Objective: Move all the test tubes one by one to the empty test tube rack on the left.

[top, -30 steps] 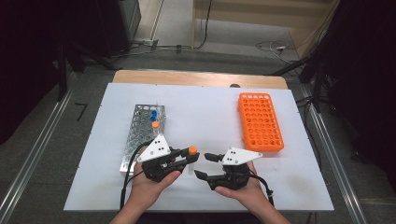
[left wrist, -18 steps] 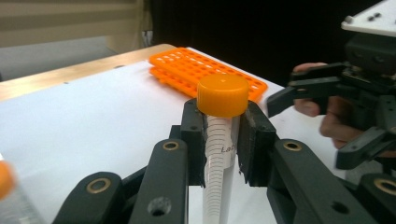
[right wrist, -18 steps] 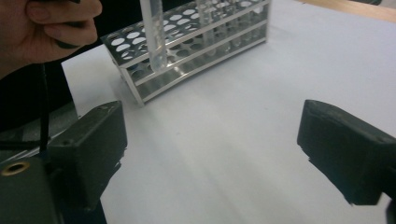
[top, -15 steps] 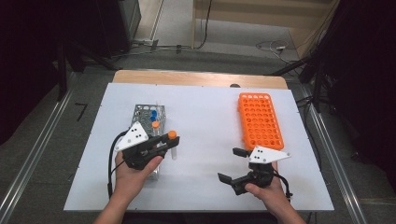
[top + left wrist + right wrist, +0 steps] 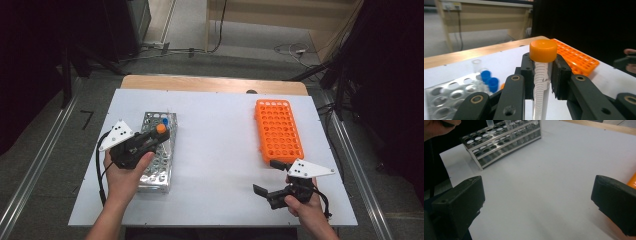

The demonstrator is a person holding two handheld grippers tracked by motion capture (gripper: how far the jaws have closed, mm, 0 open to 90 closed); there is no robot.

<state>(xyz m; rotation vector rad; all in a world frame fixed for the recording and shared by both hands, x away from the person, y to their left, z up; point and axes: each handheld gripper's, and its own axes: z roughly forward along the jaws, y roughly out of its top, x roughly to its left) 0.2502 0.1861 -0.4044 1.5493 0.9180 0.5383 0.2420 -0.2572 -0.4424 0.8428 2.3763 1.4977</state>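
High view, left to right: left gripper (image 5: 159, 136) hangs over the steel tube rack (image 5: 159, 170), pinching an orange-capped centrifuge tube (image 5: 161, 129). Left gripper view shows the grip point: pads clamp the clear body just under the orange cap (image 5: 543, 50), on the graduated, labelled section.

Handling, my read: light, stiff plastic, smooth wall, so slippery if squeezed low on the taper. Best hold is where it is now, high on the straight barrel with the cap's lip resting on the pads as a stop. Not fragile, but a hard clamp could flex it.

Orientation: long axis roughly upright between the jaws in the left gripper view, cap up, tapered end down towards the rack; in the high view it looks tilted, cap leaning away from the person. Blue-capped tubes (image 5: 489, 80) sit in rack holes just beside it.

Orange rack (image 5: 278, 130) lies well apart, right side. Right gripper (image 5: 269, 176), just in front of that rack's near end, has just been opening: jaws spread wide, nothing between them but bare white tabletop (image 5: 544, 182).
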